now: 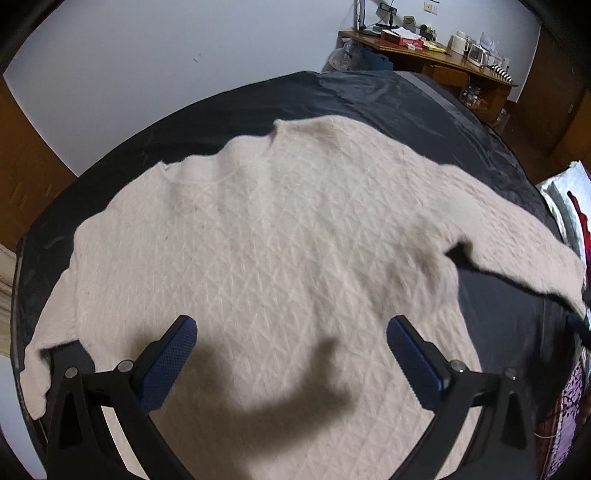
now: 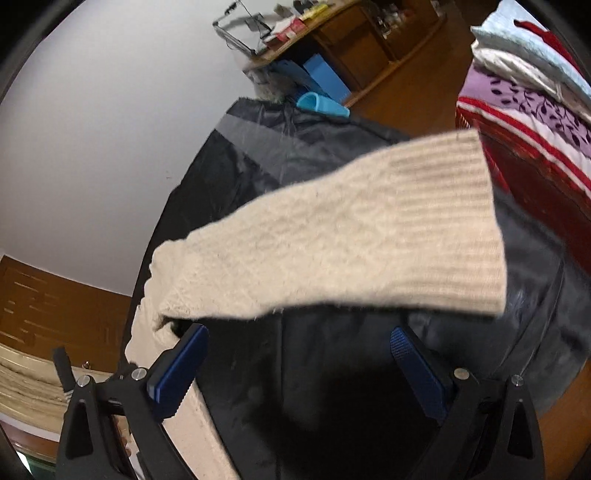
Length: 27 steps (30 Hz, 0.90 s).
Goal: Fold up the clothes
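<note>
A cream cable-knit sweater (image 1: 266,236) lies spread flat on a dark sheet (image 1: 388,99) and fills the centre of the left wrist view, its neckline toward the upper left of the frame and one sleeve (image 1: 517,236) running out to the right edge. The left gripper (image 1: 291,332) hovers over the lower body of the sweater with its blue-padded fingers (image 1: 170,362) spread wide, holding nothing; its shadow falls on the knit between them.

In the right wrist view the sleeve (image 2: 351,236) crosses the middle of the frame, its ribbed cuff (image 2: 465,221) toward the right, resting on the dark sheet (image 2: 295,147). The right gripper (image 2: 299,343) sits at the lower part of the frame, jaws wide apart and empty, just below the sleeve's lower edge. A stack of folded bedding (image 2: 524,96) fills the upper right, and a cluttered wooden desk (image 2: 332,33) stands at the top centre.
</note>
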Each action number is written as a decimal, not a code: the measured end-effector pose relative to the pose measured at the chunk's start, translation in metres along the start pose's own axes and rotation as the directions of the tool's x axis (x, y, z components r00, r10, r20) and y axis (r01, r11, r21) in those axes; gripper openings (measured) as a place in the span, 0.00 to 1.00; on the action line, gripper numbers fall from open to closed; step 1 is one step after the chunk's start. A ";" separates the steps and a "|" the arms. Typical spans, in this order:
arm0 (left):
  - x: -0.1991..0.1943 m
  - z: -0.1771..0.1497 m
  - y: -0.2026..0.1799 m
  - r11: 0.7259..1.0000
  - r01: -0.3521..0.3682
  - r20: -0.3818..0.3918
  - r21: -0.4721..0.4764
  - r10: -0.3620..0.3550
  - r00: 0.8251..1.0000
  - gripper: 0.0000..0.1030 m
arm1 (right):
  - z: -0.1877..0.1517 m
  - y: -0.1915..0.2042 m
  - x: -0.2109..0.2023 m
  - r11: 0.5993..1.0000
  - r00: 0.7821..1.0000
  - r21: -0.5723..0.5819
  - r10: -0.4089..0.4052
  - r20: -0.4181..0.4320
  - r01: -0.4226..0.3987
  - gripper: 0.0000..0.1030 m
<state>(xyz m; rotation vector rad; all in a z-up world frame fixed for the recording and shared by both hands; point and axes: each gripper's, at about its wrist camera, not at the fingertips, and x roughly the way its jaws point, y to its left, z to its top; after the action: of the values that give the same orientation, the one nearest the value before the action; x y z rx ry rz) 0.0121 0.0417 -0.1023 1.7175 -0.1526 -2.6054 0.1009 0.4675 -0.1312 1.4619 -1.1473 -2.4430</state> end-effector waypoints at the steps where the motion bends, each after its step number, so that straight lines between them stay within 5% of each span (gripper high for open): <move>1: 0.000 -0.002 0.000 1.000 -0.006 -0.006 -0.001 0.006 1.000 1.00 | 0.003 -0.002 -0.001 1.000 1.000 0.005 0.005 0.015 -0.005 0.98; 7: 0.006 -0.008 0.005 0.999 -0.049 -0.039 -0.008 0.049 0.998 1.00 | 0.023 -0.007 -0.002 0.998 0.995 0.060 -0.024 0.095 0.019 0.94; 9: 0.014 0.004 0.007 0.999 -0.053 -0.041 -0.006 0.052 0.998 1.00 | 0.028 -0.008 -0.001 0.996 0.992 0.081 -0.052 0.114 0.043 0.86; 11: 0.019 0.010 0.006 0.998 -0.055 -0.043 -0.003 0.055 0.998 1.00 | 0.032 -0.016 -0.001 0.990 0.989 0.129 -0.065 0.131 0.048 0.62; 16: 0.022 0.007 0.001 0.998 -0.056 -0.060 -0.009 0.056 0.997 1.00 | 0.045 -0.034 0.000 0.980 0.988 0.200 -0.048 0.145 0.018 0.38; 19: 0.020 0.001 0.002 0.998 -0.051 -0.071 -0.022 0.050 0.996 1.00 | 0.048 -0.034 0.003 0.984 0.987 0.173 -0.061 0.148 0.035 0.33; 23: 0.020 0.000 0.002 0.998 -0.054 -0.076 -0.034 0.051 0.996 1.00 | 0.050 -0.031 0.006 0.986 0.984 0.131 -0.118 0.134 0.101 0.15; 27: 0.019 -0.005 0.006 0.997 -0.049 -0.077 -0.052 0.045 0.996 1.00 | 0.058 -0.020 0.002 0.988 0.978 0.078 -0.146 0.147 0.136 0.15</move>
<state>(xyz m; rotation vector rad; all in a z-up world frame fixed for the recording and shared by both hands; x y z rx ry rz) 0.0087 0.0342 -0.1209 1.7695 -0.1194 -2.4831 0.0603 0.5141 -0.1297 1.4435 -1.2044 -2.6785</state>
